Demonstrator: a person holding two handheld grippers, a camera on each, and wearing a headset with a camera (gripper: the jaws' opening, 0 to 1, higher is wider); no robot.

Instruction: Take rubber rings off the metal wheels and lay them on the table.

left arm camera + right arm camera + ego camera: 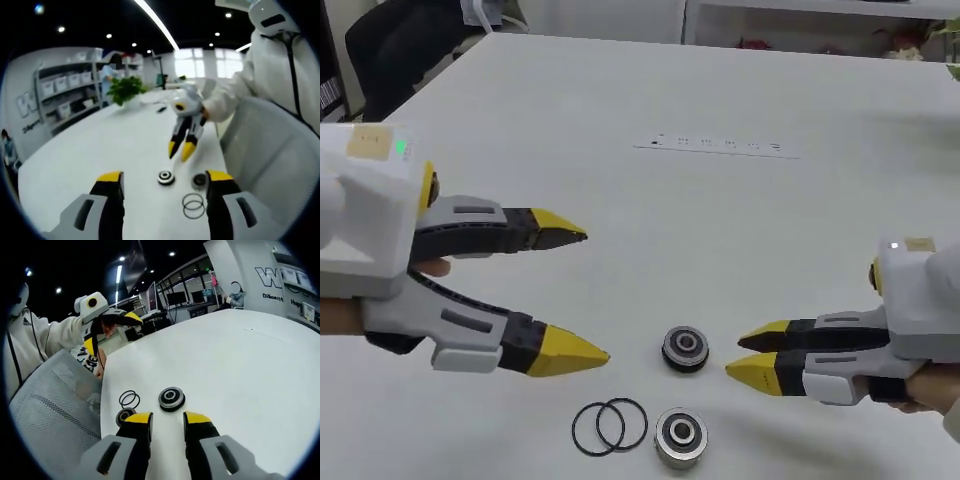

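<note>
Two metal wheels lie on the white table [720,230]. The farther wheel [685,349] has a dark rim; the nearer one [680,437] is bare silver. Left of the bare wheel, two black rubber rings [610,426] lie flat and overlapping. My left gripper [595,295] hovers left of the wheels, jaws wide open and empty. My right gripper [734,356] points at the dark-rimmed wheel from the right, with a narrow gap between its jaws and nothing in it. In the left gripper view I see the dark-rimmed wheel [165,177], bare wheel [200,181], rings [193,205] and right gripper [179,151]. The right gripper view has the dark-rimmed wheel [171,398], rings [129,399] and bare wheel [125,416].
A flush socket strip [720,145] is set into the table farther back. A black chair [400,50] stands at the far left corner. A grey mesh chair back [50,400] sits by the table's near edge. A plant [125,89] stands far down the table.
</note>
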